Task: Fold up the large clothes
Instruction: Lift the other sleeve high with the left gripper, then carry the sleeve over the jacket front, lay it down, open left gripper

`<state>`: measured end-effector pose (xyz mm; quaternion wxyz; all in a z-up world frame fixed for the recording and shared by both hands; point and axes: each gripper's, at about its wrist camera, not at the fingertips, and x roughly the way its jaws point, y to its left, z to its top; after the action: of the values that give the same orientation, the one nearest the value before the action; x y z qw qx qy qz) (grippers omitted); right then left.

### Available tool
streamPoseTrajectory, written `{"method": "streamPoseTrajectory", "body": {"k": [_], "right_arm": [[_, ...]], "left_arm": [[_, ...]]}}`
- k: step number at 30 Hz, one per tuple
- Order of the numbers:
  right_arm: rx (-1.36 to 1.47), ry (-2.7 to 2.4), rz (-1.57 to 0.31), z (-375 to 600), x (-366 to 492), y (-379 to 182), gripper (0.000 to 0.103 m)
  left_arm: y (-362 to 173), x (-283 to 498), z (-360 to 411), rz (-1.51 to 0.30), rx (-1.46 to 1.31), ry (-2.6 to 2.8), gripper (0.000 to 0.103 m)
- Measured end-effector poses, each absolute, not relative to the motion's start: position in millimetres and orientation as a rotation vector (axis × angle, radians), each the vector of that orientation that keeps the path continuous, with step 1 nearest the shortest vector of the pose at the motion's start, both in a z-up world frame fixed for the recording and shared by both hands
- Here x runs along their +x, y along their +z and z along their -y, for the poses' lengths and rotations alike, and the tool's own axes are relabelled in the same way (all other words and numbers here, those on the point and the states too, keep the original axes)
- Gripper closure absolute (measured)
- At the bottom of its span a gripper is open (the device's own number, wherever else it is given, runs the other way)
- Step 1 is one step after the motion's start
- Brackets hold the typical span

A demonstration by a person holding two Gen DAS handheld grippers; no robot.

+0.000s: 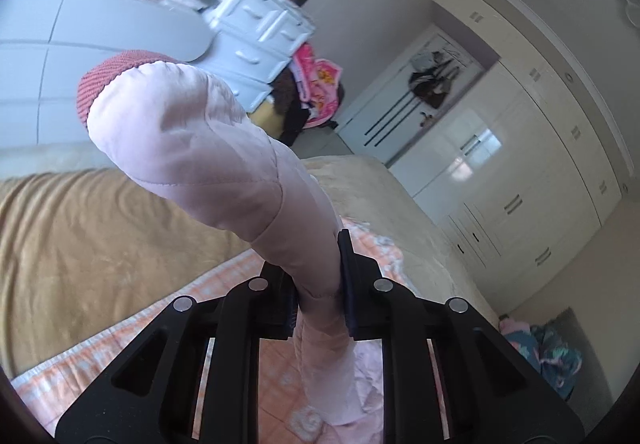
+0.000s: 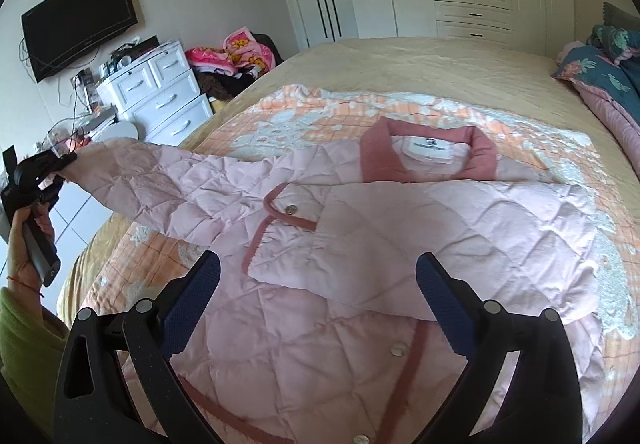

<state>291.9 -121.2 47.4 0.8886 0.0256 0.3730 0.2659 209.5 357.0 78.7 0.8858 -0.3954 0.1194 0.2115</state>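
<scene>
Pink quilted jacket (image 2: 340, 244) lies front-up on the bed (image 2: 440, 60), one sleeve already folded across. Left claw (image 1: 316, 284) grips the other sleeve (image 1: 192, 132), lifted clear; right claw (image 2: 318, 296) hovers open. Next: carry that sleeve across the chest.

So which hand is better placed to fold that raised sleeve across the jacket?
Left. Its tool is already clamped on the sleeve, lifted off the bed. The right tool hangs open over the jacket, holding nothing.
</scene>
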Motion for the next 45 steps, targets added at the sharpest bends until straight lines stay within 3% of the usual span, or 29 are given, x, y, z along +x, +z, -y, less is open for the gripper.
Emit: {"method": "streamPoseTrajectory", "body": {"k": [20, 34, 45], "right_arm": [[0.143, 0.478, -0.71, 218.0, 272.2, 52.9, 0.005], [0.201, 0.414, -0.669, 271.9, 275.0, 36.1, 0.005], [0.235, 0.355, -0.683, 305.9, 281.6, 21.6, 0.005]], "left_arm": [[179.4, 239.7, -199.9, -0.251, -0.533, 0.265, 0.094], [180.8, 265.2, -107.1, -0.301, -0.357, 0.165, 0.095], [148.0, 295.1, -32.8, -0.378, -0.254, 0.051, 0.095]]}}
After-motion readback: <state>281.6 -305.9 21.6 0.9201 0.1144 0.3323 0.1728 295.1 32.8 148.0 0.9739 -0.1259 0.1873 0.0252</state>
